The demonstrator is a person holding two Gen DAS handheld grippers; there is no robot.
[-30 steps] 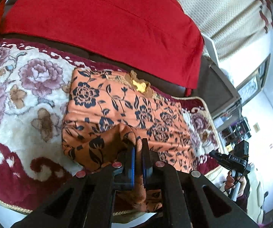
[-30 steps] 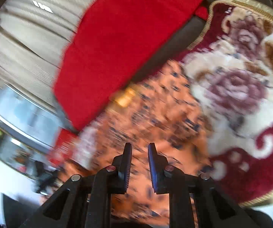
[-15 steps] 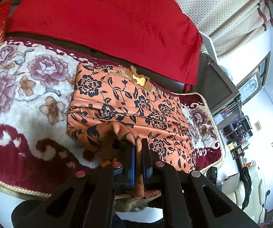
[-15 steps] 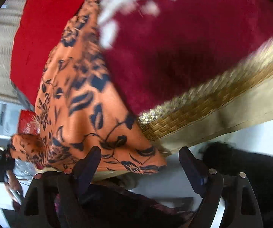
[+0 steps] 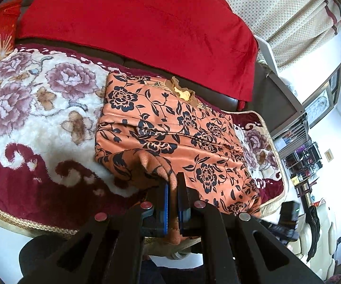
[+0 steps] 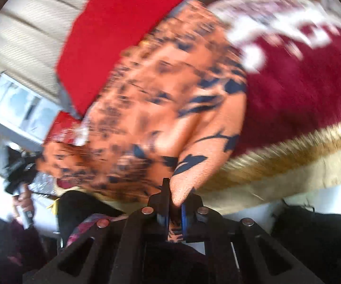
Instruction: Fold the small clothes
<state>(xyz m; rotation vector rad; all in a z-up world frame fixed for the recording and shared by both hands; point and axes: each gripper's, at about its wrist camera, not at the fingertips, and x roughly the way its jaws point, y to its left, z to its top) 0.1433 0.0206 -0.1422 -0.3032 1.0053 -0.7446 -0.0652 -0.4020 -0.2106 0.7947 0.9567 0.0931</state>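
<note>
I am pinching a bunched corner of the orange floral garment (image 5: 170, 127) in my left gripper (image 5: 173, 189), its jaws clamped tight on the cloth near the front edge of the floral blanket (image 5: 28, 108). My right gripper (image 6: 175, 198) is gripping another hem corner of the garment (image 6: 161, 90), jaws closed on the fabric, just past the blanket's gold-trimmed front edge (image 6: 288, 156); that view is blurring. The garment is lying mostly flat on the blanket, its long axis running from the left toward the blanket's right edge, collar end toward the red cover (image 5: 132, 28) at the back. Bare blanket is showing to the garment's left.
</note>
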